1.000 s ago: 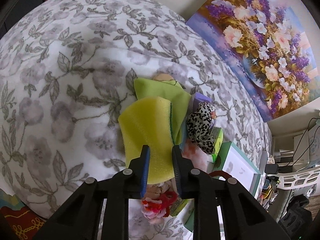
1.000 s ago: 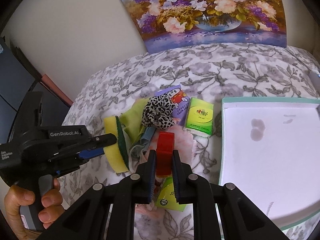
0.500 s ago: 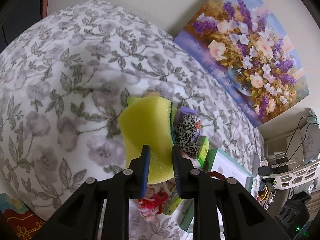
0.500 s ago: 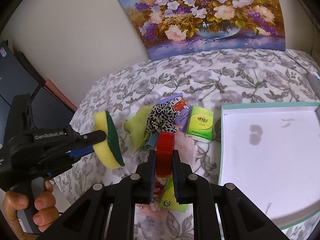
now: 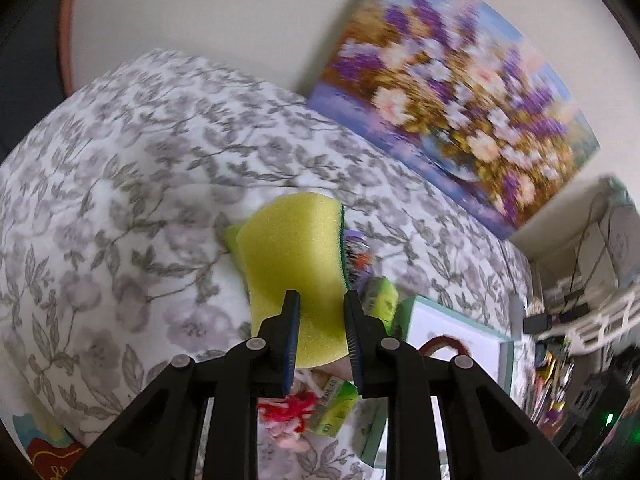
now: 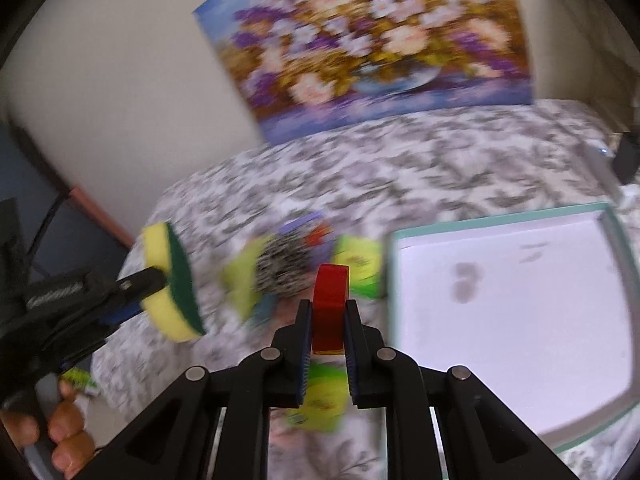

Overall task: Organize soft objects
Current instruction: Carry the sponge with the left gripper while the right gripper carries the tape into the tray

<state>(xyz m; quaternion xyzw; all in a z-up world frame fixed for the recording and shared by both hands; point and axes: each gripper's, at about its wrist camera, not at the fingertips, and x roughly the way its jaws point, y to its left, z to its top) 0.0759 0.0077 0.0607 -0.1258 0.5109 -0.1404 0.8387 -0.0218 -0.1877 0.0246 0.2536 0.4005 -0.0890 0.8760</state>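
Right wrist view: both grippers loaded, box sits to your right.
Nearest, your right gripper (image 6: 328, 330) is clamped on a red band (image 6: 330, 304), smooth, loop-shaped, standing edge-on betw the pads. Your left gripper (image 5: 320, 328) pinches a yellow sponge (image 5: 298, 272), porous foam w/ a dark green scrub face, long axis running away from the jaws, held off the floral cloth (image 5: 120, 184). Beyond lies the blurred pile: leopard scrunchie (image 6: 286, 266), green tissue pack (image 6: 358, 266). The teal-rimmed box (image 6: 624, 240), white floor bare, lies right of the band; right hand is nearer, I judge.
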